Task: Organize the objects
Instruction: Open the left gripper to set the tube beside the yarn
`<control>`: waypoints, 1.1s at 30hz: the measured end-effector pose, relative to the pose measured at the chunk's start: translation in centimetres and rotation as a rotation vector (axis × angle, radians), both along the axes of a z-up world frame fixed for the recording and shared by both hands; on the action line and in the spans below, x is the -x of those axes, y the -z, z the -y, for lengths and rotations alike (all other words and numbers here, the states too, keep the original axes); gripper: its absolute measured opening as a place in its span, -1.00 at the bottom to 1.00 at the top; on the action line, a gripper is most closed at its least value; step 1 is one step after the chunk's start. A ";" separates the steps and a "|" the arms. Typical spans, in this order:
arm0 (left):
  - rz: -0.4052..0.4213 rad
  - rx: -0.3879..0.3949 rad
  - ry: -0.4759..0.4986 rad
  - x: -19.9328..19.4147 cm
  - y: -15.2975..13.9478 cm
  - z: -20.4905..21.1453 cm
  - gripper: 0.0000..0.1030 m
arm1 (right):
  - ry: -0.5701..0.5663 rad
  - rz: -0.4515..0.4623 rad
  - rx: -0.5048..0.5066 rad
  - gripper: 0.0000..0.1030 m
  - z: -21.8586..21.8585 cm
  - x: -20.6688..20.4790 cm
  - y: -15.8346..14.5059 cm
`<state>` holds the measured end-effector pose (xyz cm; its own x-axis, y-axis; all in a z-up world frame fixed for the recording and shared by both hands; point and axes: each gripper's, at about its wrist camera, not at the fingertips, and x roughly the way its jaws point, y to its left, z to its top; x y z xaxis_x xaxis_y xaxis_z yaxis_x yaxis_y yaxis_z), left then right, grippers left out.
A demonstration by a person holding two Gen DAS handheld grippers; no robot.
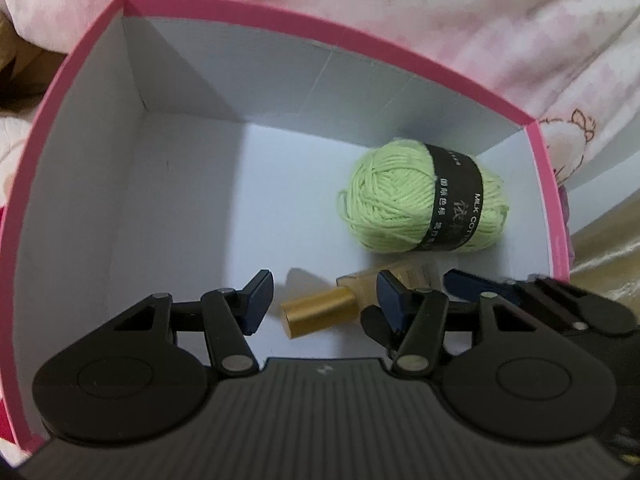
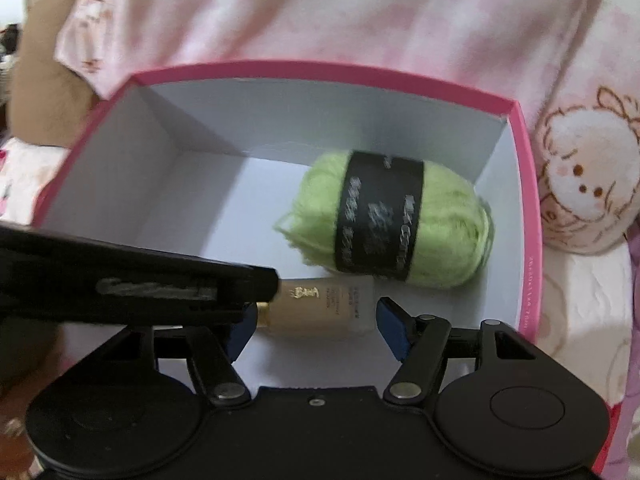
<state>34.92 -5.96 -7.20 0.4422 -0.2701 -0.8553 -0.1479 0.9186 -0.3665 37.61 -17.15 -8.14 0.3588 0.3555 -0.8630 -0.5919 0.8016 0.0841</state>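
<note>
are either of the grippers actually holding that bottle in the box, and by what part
Neither grips it. The bottle lies on the box floor; the right gripper straddles its body, the left gripper its gold cap, pads visibly apart.

Yarn (image 2: 384,220) label print blurred; bottle (image 2: 324,304) cap hidden behind left gripper (image 2: 256,280).

Soft, even indoor light from above left leaves a grey shadow across the near-left floor of the pink box (image 1: 280,36), no glare; the left wrist view is mostly sharp, the right smeared over the yarn (image 2: 384,220), with straight rims bowed outward.
</note>
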 end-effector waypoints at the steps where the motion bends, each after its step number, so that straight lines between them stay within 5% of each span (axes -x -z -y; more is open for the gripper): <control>1: -0.003 -0.001 0.004 0.0 0.1 0.1 -0.01 | -0.023 0.011 0.005 0.36 0.0 0.4 -0.2; 4: -0.016 -0.007 -0.001 0.0 0.3 0.2 -0.10 | -0.083 0.069 0.022 0.29 0.1 1.6 -1.0; 6: -0.024 -0.012 -0.001 0.1 0.4 0.1 -0.11 | -0.107 0.084 0.028 -0.16 0.8 2.0 -1.5; 9: -0.050 -0.029 -0.020 0.2 0.4 -0.1 -0.11 | -0.117 0.035 0.011 -0.45 1.5 0.9 -1.4; 13: -0.106 -0.043 -0.018 0.1 0.9 -0.1 0.00 | -0.140 -0.017 -0.002 -0.47 1.8 1.0 -1.2; 25: -0.024 0.094 -0.016 -0.6 1.2 0.4 -0.44 | -0.069 -0.053 0.059 -0.48 1.0 0.2 0.9; 31: 0.025 0.022 0.011 -0.4 0.5 1.1 -0.44 | -0.066 -0.002 0.059 -0.55 1.2 0.5 1.1; 33: 0.033 0.008 0.007 0.1 0.1 0.9 -0.26 | -0.064 -0.015 0.038 -0.51 1.6 0.7 0.8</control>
